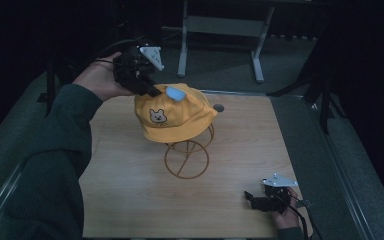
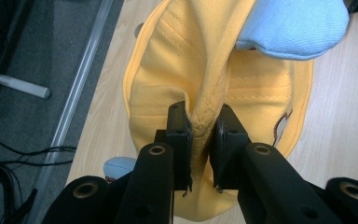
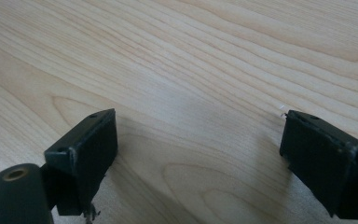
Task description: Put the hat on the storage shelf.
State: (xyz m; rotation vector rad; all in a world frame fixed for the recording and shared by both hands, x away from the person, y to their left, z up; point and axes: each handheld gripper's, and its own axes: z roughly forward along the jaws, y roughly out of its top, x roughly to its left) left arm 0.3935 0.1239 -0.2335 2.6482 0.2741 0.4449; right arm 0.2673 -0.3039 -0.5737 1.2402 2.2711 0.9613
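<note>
A yellow child's cap [image 1: 172,114] with a small bear face and light-blue ears [image 1: 175,93] sits on an orange wire stand [image 1: 186,156] in the middle of the wooden table. My left gripper [image 1: 152,91] reaches in from the upper left and is shut on a pinched fold at the cap's back top. In the left gripper view the yellow cap [image 2: 168,70] bunches between the left gripper [image 2: 204,125] jaws, with one blue ear [image 2: 293,25] above. My right gripper [image 1: 250,196] rests low at the table's near right, open; in its own view the right gripper [image 3: 198,140] holds nothing over bare wood.
The wooden table [image 1: 130,200] has free room left and right of the stand. A small dark round hole or knob [image 1: 219,107] lies just behind the cap. A grey desk frame [image 1: 220,30] stands on the dark floor beyond. Cables [image 2: 23,154] lie on the floor beside the table.
</note>
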